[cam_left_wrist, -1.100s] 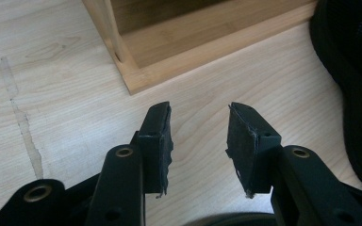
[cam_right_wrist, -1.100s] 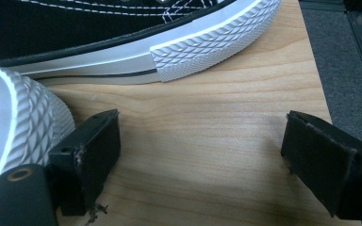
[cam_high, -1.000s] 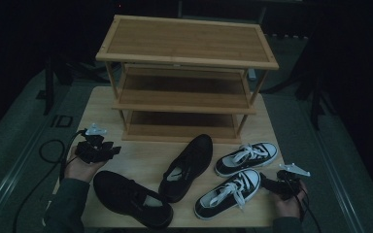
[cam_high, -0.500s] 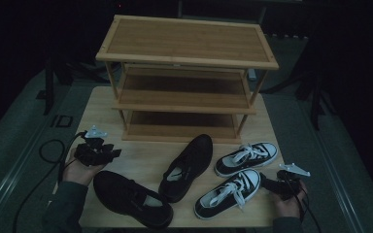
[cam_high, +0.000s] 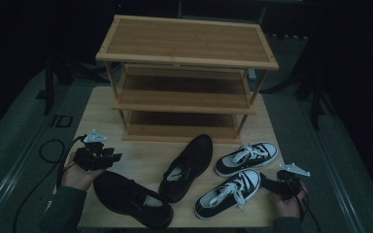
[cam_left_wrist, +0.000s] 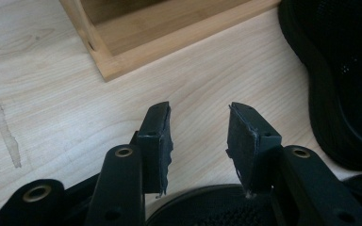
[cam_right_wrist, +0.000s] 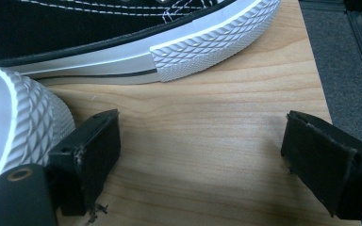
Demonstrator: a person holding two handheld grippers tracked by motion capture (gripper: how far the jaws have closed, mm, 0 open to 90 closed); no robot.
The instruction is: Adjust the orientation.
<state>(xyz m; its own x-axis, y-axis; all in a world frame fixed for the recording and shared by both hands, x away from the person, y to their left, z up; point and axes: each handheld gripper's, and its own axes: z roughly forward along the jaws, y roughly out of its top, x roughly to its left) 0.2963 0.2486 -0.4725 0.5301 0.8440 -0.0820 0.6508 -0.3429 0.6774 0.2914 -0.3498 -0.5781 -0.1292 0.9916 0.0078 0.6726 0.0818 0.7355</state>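
A three-shelf wooden shoe rack [cam_high: 187, 43] stands at the back of the table. In front lie two black shoes, one near the front left [cam_high: 131, 199] and one in the middle [cam_high: 187, 160], and two black-and-white sneakers [cam_high: 247, 158] [cam_high: 228, 194]. My left gripper [cam_high: 115, 158] hovers just behind the near black shoe's heel [cam_left_wrist: 207, 209], jaws partly open with bare table between them [cam_left_wrist: 200, 127]. My right gripper [cam_high: 266, 182] sits low by the toe of the nearer sneaker [cam_right_wrist: 23, 127], wide open [cam_right_wrist: 200, 136] and holding nothing. The farther sneaker's toe [cam_right_wrist: 207, 42] lies just ahead.
The rack's lower left corner post [cam_left_wrist: 108, 56] is close ahead of the left gripper, with the middle black shoe [cam_left_wrist: 344, 80] to its right. The table's right edge [cam_right_wrist: 327, 94] runs beside the right gripper. Cables trail off the left side [cam_high: 48, 150].
My left gripper has drifted slightly toward the table's near edge, closer to the near black shoe. The right gripper and the shoes have stayed put.
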